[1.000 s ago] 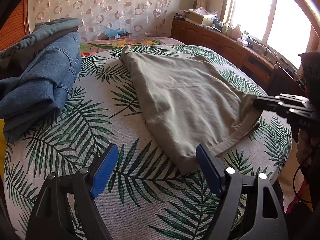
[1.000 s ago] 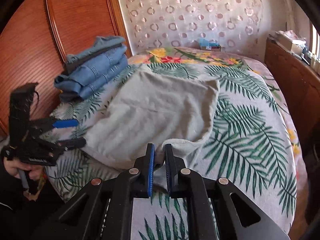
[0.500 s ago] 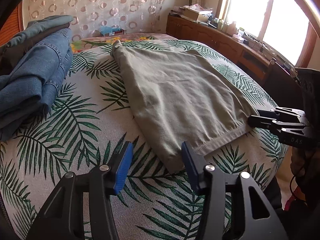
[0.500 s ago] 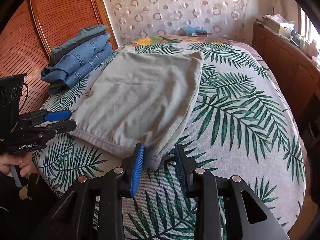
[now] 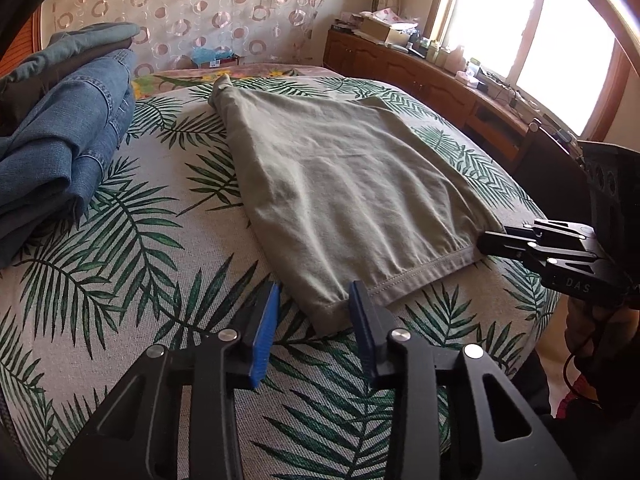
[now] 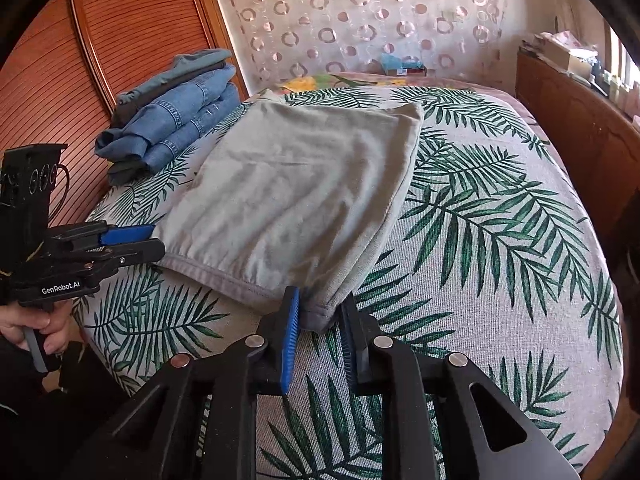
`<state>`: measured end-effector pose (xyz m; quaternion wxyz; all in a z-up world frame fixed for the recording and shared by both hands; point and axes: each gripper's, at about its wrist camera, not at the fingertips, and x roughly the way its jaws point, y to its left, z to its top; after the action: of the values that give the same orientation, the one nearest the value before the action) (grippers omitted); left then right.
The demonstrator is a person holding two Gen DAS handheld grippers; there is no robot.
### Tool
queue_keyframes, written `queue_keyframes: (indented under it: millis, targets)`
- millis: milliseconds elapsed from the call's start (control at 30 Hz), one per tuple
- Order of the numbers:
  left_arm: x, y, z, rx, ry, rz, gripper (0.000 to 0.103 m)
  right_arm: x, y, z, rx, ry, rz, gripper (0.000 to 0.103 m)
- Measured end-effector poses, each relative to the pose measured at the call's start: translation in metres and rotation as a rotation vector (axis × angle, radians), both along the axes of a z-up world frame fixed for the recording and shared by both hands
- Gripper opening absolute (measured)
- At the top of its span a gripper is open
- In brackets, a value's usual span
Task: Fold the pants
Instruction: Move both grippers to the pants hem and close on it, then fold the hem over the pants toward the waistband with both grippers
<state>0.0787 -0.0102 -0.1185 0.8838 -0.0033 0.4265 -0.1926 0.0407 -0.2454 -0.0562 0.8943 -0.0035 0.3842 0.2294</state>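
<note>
My left gripper (image 5: pixel 314 312) and right gripper (image 6: pixel 318 314) are each closing around a near hem corner of the grey-green pants (image 5: pixel 344 184), pads not yet pressing; a shallow bite could slip. They lie flat on the leaf-print bed (image 5: pixel 120 248); beyond, folded jeans (image 5: pixel 60 140); no containers nearby

Bed (image 5: pixel 120 248) with palm-leaf cover
Grey-green pants (image 5: pixel 344 200) lie flat just ahead of the tool; folded jeans (image 5: pixel 60 148) stacked far left

Pants (image 5: pixel 352 184) flat on bed (image 5: pixel 120 280), jeans pile (image 5: pixel 60 132) left.
</note>
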Motion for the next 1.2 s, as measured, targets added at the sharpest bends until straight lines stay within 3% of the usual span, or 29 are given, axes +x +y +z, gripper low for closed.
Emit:
queue_keyframes:
  millis: [333, 433, 533, 1200]
  targets:
    - [0.0, -0.002, -0.001, -0.016, 0.016, 0.015, 0.035, -0.002, 0.004, 0.0, 0.01, -0.009, 0.0, 0.013]
    - [-0.002, -0.004, 0.0, -0.041, 0.018, -0.001, 0.018, -0.002, 0.003, 0.0, 0.017, -0.006, 0.0, 0.012]
    - [-0.006, -0.005, 0.006, -0.022, -0.007, -0.003, 0.011, -0.004, 0.003, 0.003, 0.025, -0.009, 0.003, 0.012]
    - [-0.026, -0.001, 0.053, -0.059, -0.109, -0.022, 0.011, -0.022, -0.01, 0.042, 0.055, -0.087, 0.031, 0.012]
